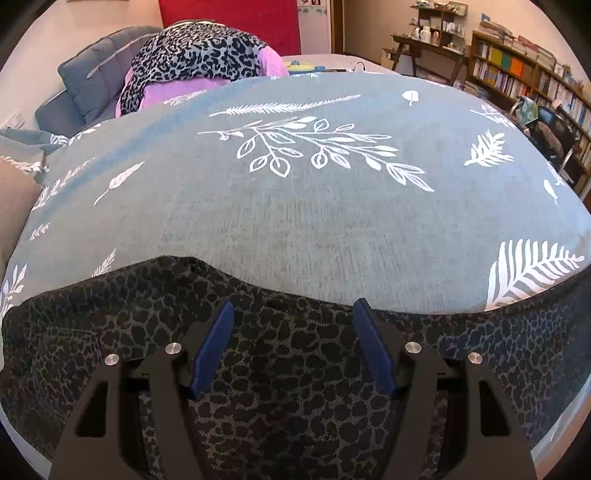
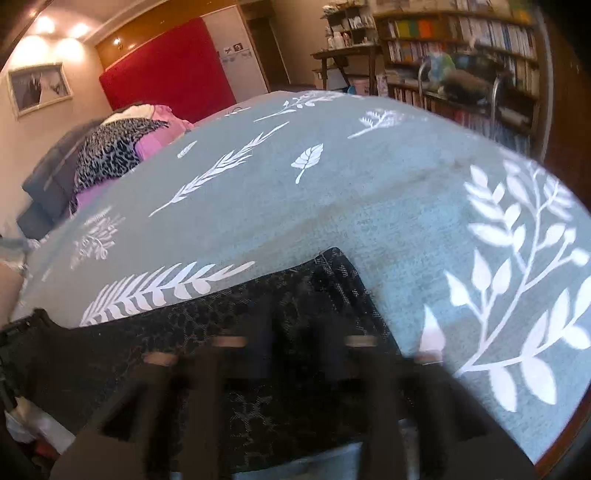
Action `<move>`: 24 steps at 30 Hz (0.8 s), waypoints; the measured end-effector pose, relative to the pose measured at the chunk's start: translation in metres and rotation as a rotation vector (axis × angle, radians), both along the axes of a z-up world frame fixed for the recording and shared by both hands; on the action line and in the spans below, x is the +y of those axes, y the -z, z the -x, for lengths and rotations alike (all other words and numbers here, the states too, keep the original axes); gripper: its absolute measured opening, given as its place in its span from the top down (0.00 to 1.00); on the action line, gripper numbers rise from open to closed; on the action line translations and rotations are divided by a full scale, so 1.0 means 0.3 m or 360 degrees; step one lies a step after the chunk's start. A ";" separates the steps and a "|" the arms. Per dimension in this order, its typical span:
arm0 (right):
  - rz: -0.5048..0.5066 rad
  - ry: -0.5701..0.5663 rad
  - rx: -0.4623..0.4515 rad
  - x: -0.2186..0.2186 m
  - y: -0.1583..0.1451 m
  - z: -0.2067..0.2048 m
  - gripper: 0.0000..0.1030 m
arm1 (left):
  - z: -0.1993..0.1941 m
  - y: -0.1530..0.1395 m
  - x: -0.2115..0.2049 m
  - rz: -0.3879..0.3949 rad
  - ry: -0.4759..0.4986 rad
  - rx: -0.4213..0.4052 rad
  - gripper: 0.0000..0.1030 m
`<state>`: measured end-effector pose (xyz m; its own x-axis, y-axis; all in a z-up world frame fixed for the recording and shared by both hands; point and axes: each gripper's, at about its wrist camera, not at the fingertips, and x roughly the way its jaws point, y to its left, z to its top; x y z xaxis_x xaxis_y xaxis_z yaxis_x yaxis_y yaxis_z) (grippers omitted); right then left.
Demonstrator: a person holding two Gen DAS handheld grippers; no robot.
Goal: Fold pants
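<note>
Dark leopard-print pants (image 1: 295,369) lie flat along the near edge of a bed with a grey-green leaf-print cover (image 1: 295,206). My left gripper (image 1: 293,314) is open, its blue pads (image 1: 212,350) spread just above the pants near their far edge. In the right wrist view the pants (image 2: 258,314) end at a corner near the middle, on the same cover (image 2: 369,206). My right gripper (image 2: 291,332) is blurred by motion; its fingers stand apart over the pants' end, holding nothing.
A pile of clothes, leopard print and pink (image 1: 199,62), sits at the far left of the bed by grey cushions (image 1: 99,77). A red headboard (image 1: 229,18) is behind. Bookshelves (image 1: 524,74) and a wooden desk (image 1: 424,48) stand to the right.
</note>
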<state>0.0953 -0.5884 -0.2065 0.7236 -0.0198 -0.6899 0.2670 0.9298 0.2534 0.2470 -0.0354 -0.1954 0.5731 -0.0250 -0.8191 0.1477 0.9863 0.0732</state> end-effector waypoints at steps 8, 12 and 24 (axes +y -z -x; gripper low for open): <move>0.0191 0.0158 -0.0076 -0.003 -0.059 -0.020 0.89 | 0.023 0.004 -0.031 0.0025 -0.0003 -0.0017 0.35; 0.0011 0.0143 0.0021 -0.044 0.023 -0.047 0.77 | 0.043 0.038 -0.063 -0.0015 0.0051 0.0001 0.35; -0.0346 0.0431 -0.0144 -0.136 -0.003 0.255 0.34 | 0.039 0.059 -0.035 0.0015 0.0026 0.0020 0.35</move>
